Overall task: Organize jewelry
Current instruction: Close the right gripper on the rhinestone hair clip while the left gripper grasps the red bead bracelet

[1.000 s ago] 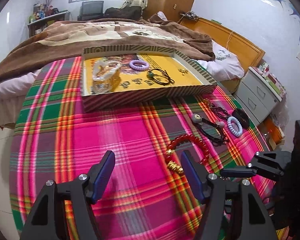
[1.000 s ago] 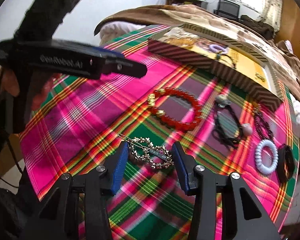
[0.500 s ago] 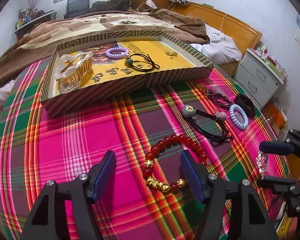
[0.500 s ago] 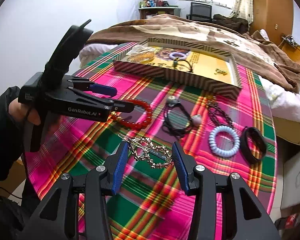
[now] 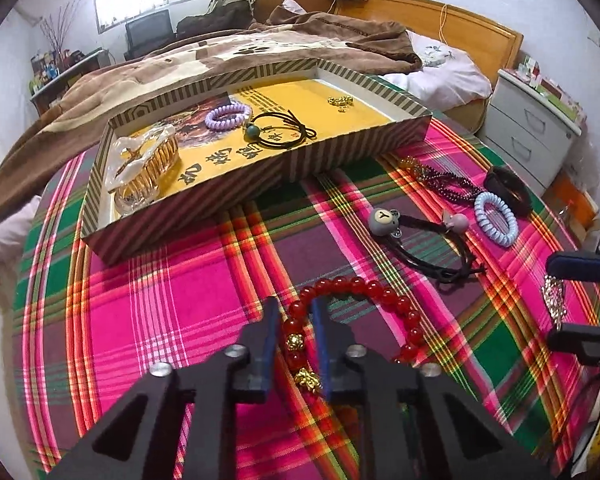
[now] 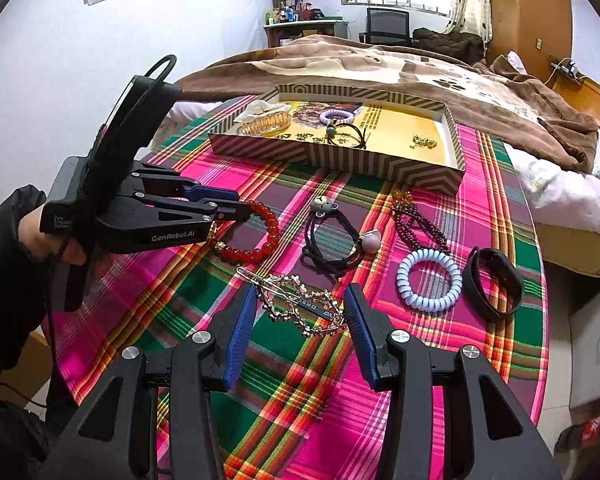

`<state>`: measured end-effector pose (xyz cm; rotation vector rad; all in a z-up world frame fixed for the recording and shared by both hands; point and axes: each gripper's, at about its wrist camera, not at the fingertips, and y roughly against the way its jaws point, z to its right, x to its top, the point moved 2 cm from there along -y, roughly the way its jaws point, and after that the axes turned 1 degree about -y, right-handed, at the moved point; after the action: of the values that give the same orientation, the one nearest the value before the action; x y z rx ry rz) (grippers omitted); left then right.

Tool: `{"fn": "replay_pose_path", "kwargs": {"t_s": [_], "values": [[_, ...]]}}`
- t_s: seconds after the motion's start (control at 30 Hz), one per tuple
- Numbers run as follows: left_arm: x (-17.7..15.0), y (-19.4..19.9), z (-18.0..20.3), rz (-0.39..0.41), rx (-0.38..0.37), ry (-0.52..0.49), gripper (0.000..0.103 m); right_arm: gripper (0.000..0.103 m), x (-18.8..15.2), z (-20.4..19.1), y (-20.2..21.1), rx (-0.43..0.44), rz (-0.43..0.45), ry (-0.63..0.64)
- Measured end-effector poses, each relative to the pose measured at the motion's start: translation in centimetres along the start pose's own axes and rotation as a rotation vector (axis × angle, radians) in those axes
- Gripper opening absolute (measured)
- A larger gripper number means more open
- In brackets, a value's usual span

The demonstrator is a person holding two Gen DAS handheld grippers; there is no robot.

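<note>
A red bead bracelet (image 5: pixel 380 292) with gold beads lies on the plaid cloth. My left gripper (image 5: pixel 294 304) is shut on its left side, with beads pinched between the blue pads. The right wrist view shows that left gripper (image 6: pixel 236 206) clamped on the bracelet (image 6: pixel 268 240). My right gripper (image 6: pixel 300 300) is shut on a gold hair clip (image 6: pixel 300 308), which spans the gap between its fingers. The left wrist view has the right gripper (image 5: pixel 550 304) at the right edge with the clip (image 5: pixel 553 292) held off the cloth. A striped tray (image 5: pixel 340 156) with a yellow floor stands further back.
On the cloth lie a black hair tie with a bear charm (image 5: pixel 432 248), a blue coil tie (image 5: pixel 496 218), a black band (image 5: pixel 508 190) and a dark bead bracelet (image 5: pixel 448 184). The tray holds a clear hair claw (image 5: pixel 144 168), a purple coil tie (image 5: pixel 228 116) and a black cord (image 5: pixel 280 132). A nightstand (image 5: pixel 532 136) stands right.
My left gripper moved over the red bracelet and its jaws closed on the beads. The right gripper kept the hair clip and swung across with it, slightly higher.
</note>
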<state>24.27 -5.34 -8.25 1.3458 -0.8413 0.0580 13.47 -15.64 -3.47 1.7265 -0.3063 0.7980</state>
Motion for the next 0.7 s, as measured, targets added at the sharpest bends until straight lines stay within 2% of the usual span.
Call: {"fn": "replay_pose_path", "kwargs": {"t_s": [0.37,0.7], "values": [[0.3,1.6,0.1,0.054,0.003,0.004,0.01,0.046,0.0,0.9,0.2,0.001,0.015,-0.026],[1.8,5.3,-0.1,0.146,-0.044,0.024,0.01,0.046,1.1,1.0,1.2,-0.007,0.048,-0.029]]}}
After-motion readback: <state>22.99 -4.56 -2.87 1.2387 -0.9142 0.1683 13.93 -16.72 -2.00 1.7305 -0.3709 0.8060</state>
